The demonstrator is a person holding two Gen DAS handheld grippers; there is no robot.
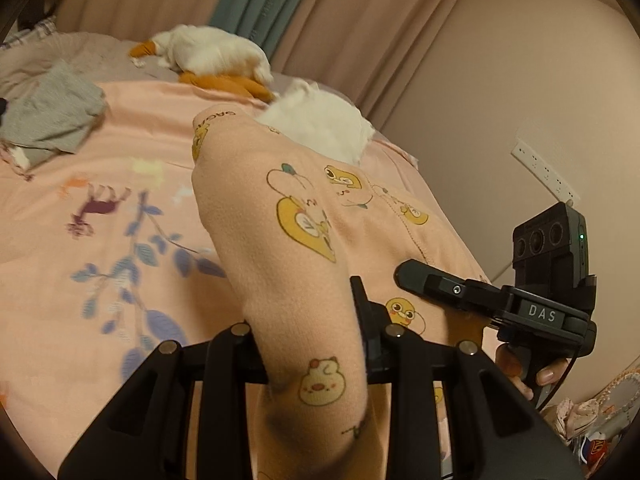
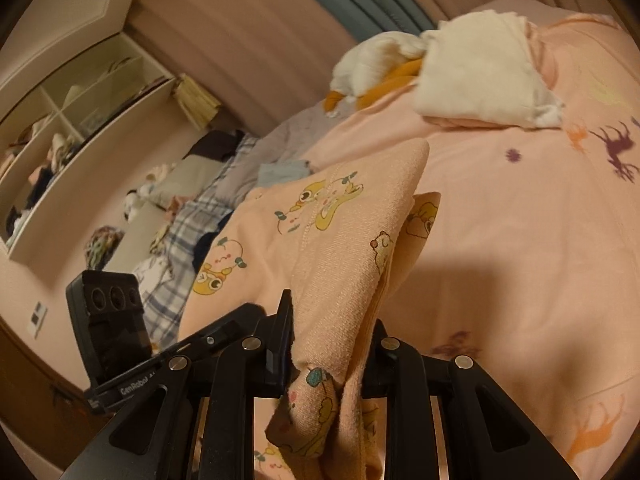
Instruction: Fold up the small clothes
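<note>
A small peach-pink garment printed with yellow ducks hangs lifted above the bed, stretched between both grippers. My left gripper is shut on one bunched end of it; the cloth hides one of its fingers. To the right, my right gripper grips the garment's other edge, with a hand below it. In the right wrist view the garment drapes folded over my right gripper, which is shut on it. My left gripper shows at the lower left, pinching the same cloth.
The bed has a pink sheet printed with animals and leaves. A white folded cloth and a white plush goose lie at the far end, and a grey garment at the left. A shelf unit stands beyond.
</note>
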